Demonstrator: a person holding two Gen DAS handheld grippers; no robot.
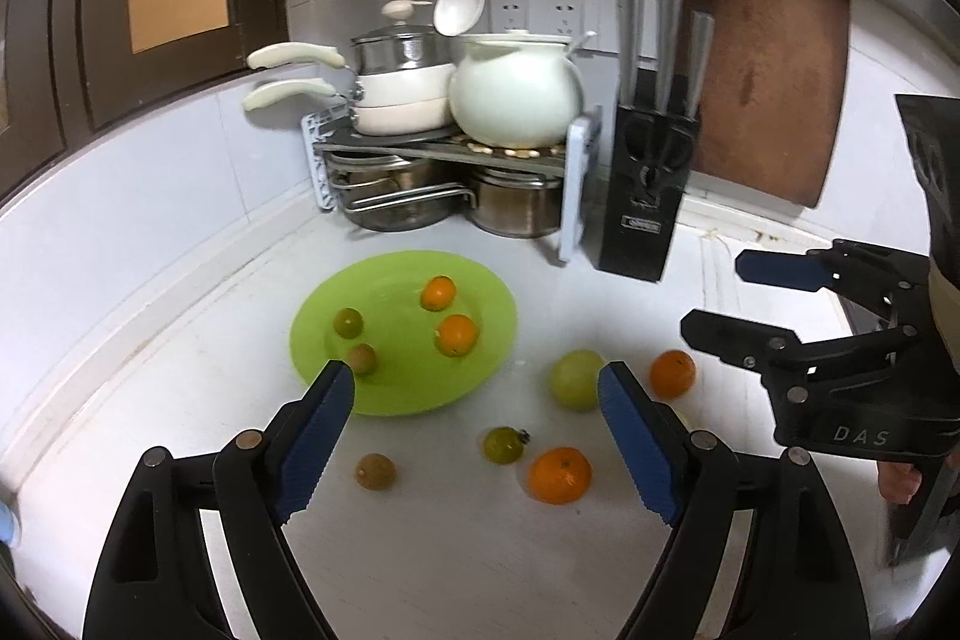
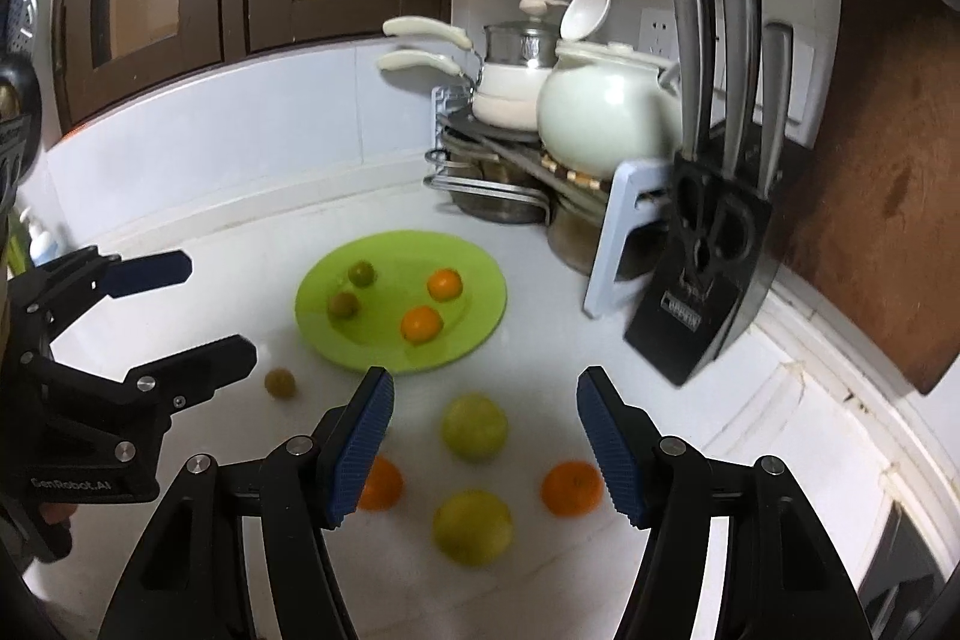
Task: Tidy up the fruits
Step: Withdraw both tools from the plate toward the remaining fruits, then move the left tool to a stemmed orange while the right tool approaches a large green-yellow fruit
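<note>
Left wrist: left gripper (image 1: 474, 391) spread, empty. Green plate (image 1: 312, 334) at 11 o'clock holds four fruits; orange (image 1: 559, 474) loose nearby.

Right wrist: right gripper (image 2: 485, 403) spread, empty, straddling green fruit (image 2: 474, 427). Advise centring, closing gently.

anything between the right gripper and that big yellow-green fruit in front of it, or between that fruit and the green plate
Nothing visible. The right gripper is open with the yellow-green fruit straight ahead on bare counter. Only clear white counter lies between that fruit and the green plate.
</note>
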